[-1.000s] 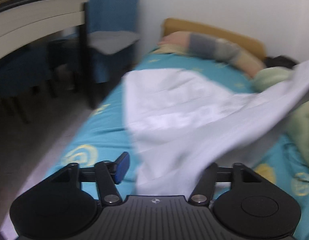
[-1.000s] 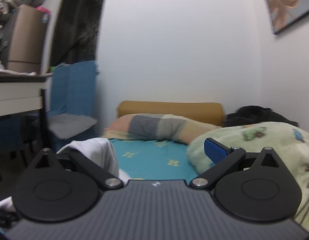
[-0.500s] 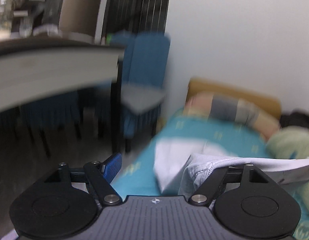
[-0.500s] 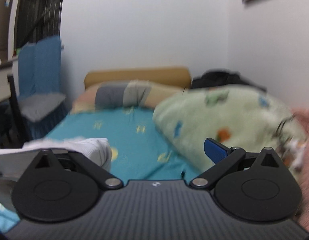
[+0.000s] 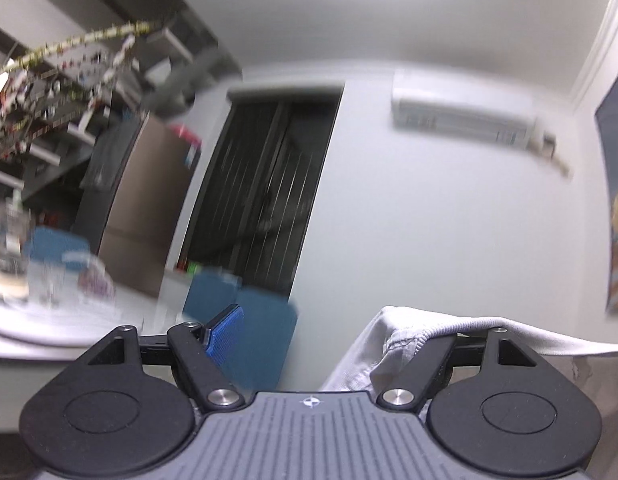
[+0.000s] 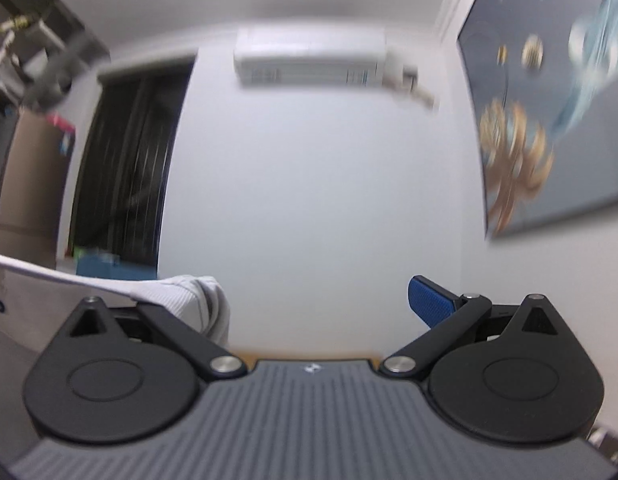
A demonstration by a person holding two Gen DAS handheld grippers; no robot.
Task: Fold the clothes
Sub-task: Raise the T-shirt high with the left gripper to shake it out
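A white garment (image 5: 405, 344) hangs over the right finger of my left gripper (image 5: 321, 332), whose jaws stand wide apart; its blue left pad (image 5: 225, 330) is bare. The same white garment (image 6: 177, 296) drapes over the left finger of my right gripper (image 6: 321, 304), also wide apart, with its blue right pad (image 6: 429, 300) bare. The cloth stretches between the two grippers, held up high. Both cameras point up at the far wall.
A dark barred window (image 5: 265, 196) and an air conditioner (image 5: 461, 116) are on the far wall. A blue chair back (image 5: 253, 332) and a cluttered white desk (image 5: 61, 312) stand at left. A poster (image 6: 549, 100) hangs on the right wall.
Both grippers have risen and tilted upward, lifting the white garment off the bed. The bed, pillow and blanket have dropped out of view.
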